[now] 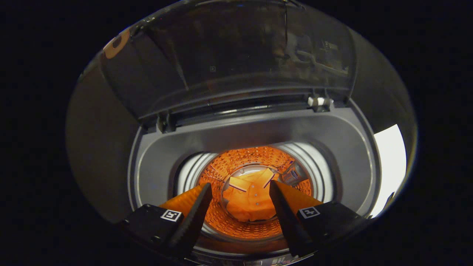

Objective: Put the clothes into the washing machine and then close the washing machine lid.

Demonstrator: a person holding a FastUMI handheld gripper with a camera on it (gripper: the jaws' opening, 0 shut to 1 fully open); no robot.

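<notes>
I look down into a top-loading washing machine (255, 133) with a grey top rim. Its dark see-through lid (236, 59) stands raised at the back, hinged behind the opening. An orange garment (251, 203) lies crumpled at the bottom of the perforated drum (255, 157), which glows orange. My gripper (240, 194) hovers over the drum mouth with its fingers apart, open, nothing between them. The garment lies well below and between the fingertips.
A white hinge piece (318, 101) sits at the lid's right end. A small label or tag (293, 173) shows on the drum wall to the right. A bright white surface (390, 166) lies beyond the machine's right side. Dark surroundings flank the machine.
</notes>
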